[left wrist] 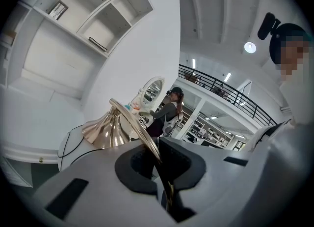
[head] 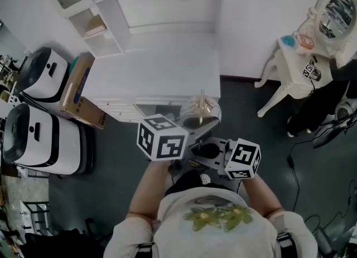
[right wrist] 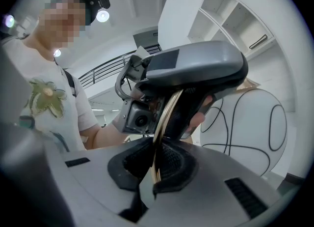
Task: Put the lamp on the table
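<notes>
- Brass stem point(left wrist: 133, 121) of the lamp point(head: 201, 108) is clamped by both grippers. The left gripper point(left wrist: 159, 161) is closed on it, with the thin curved rod pinched between its dark pads. The right gripper point(right wrist: 157, 164) is closed on the same stem, just beside the left one.
- The lamp is held at the front right corner of the white table point(head: 156, 72), close to the person's chest. Whether any part of it touches the tabletop cannot be told from the head view.
- Beyond the left gripper, the brass cone point(left wrist: 104, 131) and the white globe shade point(right wrist: 251, 123) with its black lines are seen. The weight is judged to lie at that end, so the smooth stem may turn in the pads.
- Both grips are best kept firm and moved as one, so that the thin stem is not bent or twisted between them.
- The lamp is best carried further in from the front edge, over the bare middle of the tabletop, before it is lowered.
- It should be set down slowly and level, with the globe kept clear of the shelves point(head: 95, 25) at the back edge.
- A gripper should be opened only once the lamp is judged to stand by itself, and the second one after that.
</notes>
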The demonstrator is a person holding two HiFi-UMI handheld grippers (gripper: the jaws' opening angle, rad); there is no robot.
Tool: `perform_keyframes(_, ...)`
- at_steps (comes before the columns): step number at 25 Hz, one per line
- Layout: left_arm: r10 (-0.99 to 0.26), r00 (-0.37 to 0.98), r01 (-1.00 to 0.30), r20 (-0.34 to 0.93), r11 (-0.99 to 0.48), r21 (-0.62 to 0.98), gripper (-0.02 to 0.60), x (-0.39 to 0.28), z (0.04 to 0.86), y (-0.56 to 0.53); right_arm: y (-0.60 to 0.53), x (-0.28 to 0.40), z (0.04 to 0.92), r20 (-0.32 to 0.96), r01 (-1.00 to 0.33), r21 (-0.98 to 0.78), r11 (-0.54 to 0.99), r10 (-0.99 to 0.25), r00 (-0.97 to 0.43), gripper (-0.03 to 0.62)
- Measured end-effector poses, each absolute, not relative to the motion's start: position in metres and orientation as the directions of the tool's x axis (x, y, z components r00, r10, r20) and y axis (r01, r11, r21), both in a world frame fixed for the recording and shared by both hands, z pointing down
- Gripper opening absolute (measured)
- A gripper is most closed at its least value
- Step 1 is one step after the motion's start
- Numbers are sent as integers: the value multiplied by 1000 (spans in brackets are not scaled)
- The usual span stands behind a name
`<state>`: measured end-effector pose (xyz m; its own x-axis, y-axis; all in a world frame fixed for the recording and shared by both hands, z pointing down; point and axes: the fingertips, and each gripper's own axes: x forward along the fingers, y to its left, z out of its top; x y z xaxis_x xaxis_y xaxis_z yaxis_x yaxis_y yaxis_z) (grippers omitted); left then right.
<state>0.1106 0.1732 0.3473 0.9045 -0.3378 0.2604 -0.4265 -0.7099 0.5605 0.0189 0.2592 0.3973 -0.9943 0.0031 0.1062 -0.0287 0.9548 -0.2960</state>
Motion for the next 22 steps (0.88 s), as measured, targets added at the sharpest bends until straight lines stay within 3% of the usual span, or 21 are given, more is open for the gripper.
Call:
perform_keyframes(10,-370,892,-450,260,-682,576,29,110,353,146,236,23,402,102,-5,-307,952,28,-994,31)
perform_keyframes(22,-306,918,-396,251,-704,590,29,93,359,101,187,0,408,151,-41,-314,949,8,-989,31)
